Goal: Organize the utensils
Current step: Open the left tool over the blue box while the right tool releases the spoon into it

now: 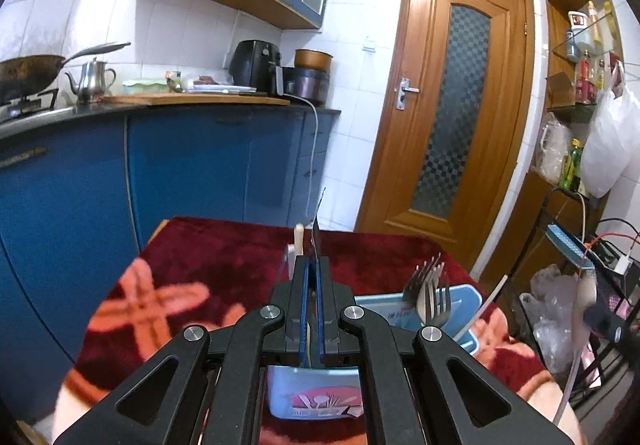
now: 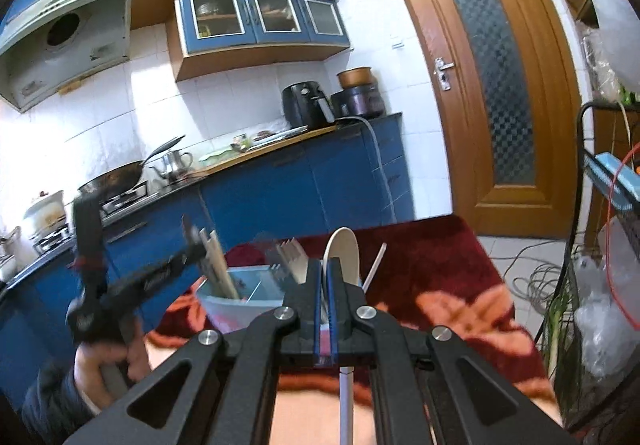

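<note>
Caddy (image 1: 460, 297), pale blue, on red patterned tabletop (image 1: 192, 257): landmark for everything below.

Left of caddy's fork section: left tool (image 1: 313, 265) poised over the near-left compartment, blue pads pressed together on a thin dark blade-like utensil (image 1: 319, 229); exact type not clear. Long axis near upright, free end above the pads, lower end hidden behind the tool, aimed into the caddy. Pale wooden sticks (image 1: 298, 241) standing just beside it, probably chopsticks.

Middle of caddy: forks (image 1: 430, 285) bunched upright, tines up, in the rear compartment.

Right of forks, seen from right wrist view: right tool (image 2: 325, 281) above caddy's near rim, pads clamped on a white spoon (image 2: 343, 255), bowl up, handle running down toward the camera. White straw-like stick (image 2: 375, 265) leaning just right of it.

Judgement: each utensil already vertical over the caddy; left one nearer its slot. Next move likely straight down, then release.
</note>
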The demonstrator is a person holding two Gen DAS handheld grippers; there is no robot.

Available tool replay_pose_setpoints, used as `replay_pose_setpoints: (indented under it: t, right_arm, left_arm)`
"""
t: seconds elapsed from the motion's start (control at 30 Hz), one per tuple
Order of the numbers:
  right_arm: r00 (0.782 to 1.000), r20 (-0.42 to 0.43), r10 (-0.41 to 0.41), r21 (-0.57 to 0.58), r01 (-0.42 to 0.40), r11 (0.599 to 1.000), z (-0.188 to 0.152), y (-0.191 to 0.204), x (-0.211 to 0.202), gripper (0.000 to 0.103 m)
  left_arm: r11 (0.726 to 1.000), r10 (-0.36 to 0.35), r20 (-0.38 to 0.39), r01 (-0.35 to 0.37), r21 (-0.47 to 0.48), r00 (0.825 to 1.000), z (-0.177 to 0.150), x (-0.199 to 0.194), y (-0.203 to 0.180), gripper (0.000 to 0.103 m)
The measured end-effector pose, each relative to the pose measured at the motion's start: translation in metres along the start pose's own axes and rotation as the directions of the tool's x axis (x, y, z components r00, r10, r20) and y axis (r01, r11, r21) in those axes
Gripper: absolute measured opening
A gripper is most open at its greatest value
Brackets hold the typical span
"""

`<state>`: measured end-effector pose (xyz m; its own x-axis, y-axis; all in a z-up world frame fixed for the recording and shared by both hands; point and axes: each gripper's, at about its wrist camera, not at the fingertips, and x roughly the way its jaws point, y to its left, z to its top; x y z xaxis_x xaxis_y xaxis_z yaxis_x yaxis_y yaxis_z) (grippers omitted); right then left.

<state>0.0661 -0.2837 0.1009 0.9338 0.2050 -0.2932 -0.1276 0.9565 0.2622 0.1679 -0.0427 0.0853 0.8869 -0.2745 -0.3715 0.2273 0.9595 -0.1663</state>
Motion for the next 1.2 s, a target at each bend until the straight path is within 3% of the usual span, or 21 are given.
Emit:
replay_pose_setpoints:
  t: [0.3,0.6,0.93,1.03,1.1,1.2]
  right_arm:
    - [0.996,0.081,-0.026,0.055,0.022,0.998,0.029,0.001,0.049,0.005]
    - [0.985,0.159,-0.069,0.002,0.069,0.998,0.041,0.016,0.081,0.005]
    - [0.999,0.017,-0.045,-0.036,0.045,0.998,0.008,0.016,0.096,0.006]
    - [0.999,0.004,-0.035,-0.011,0.035,0.999,0.003,0.01,0.088,0.023]
    - [1.0,0.001,-0.025,0.006,0.025,1.0,0.003,0.008,0.081,0.025]
    - [1.0,0.0,-0.013,0.018,0.013,1.0,0.003,0.007,0.067,0.026]
  left_arm:
    - [0.999,0.002,0.017,-0.003,0.051,1.0,-0.01,0.006,-0.004,0.003]
    - [1.0,-0.026,0.013,0.026,0.004,1.0,-0.014,0.009,0.008,0.003]
    - [0.999,-0.036,0.014,0.035,0.011,0.999,-0.017,0.011,0.008,0.003]
    - [0.999,-0.035,-0.015,0.035,0.008,0.999,-0.019,0.014,0.006,0.015]
    - [0.999,-0.036,-0.032,0.036,0.006,0.999,-0.02,0.014,0.004,0.035]
    - [0.999,-0.04,-0.035,0.041,0.015,0.999,-0.022,0.007,0.0,0.039]
